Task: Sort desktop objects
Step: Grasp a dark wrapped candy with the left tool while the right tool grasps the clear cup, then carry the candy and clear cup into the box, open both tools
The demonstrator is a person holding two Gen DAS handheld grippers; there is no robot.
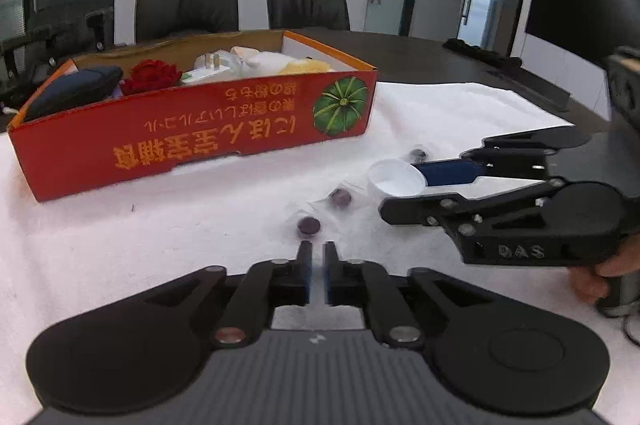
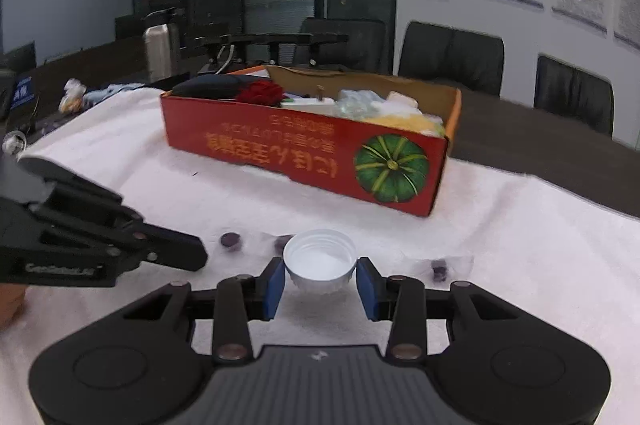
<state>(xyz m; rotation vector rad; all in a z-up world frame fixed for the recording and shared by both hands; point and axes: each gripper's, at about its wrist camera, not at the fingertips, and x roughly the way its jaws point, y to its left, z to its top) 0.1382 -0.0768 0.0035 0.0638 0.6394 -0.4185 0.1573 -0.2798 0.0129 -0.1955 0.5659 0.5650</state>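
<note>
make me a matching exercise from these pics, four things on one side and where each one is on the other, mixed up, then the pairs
Things:
1. white cap
2. red flower
3. dark candy
4. left hand-held gripper

Places:
A. inside the orange box
B. on the white towel, just ahead of the nearly shut fingertips
C. between the blue pads of the right hand-held gripper
D. over the towel, nothing between its fingers

Pairs: 1-C, 2-A, 3-B, 4-D
</note>
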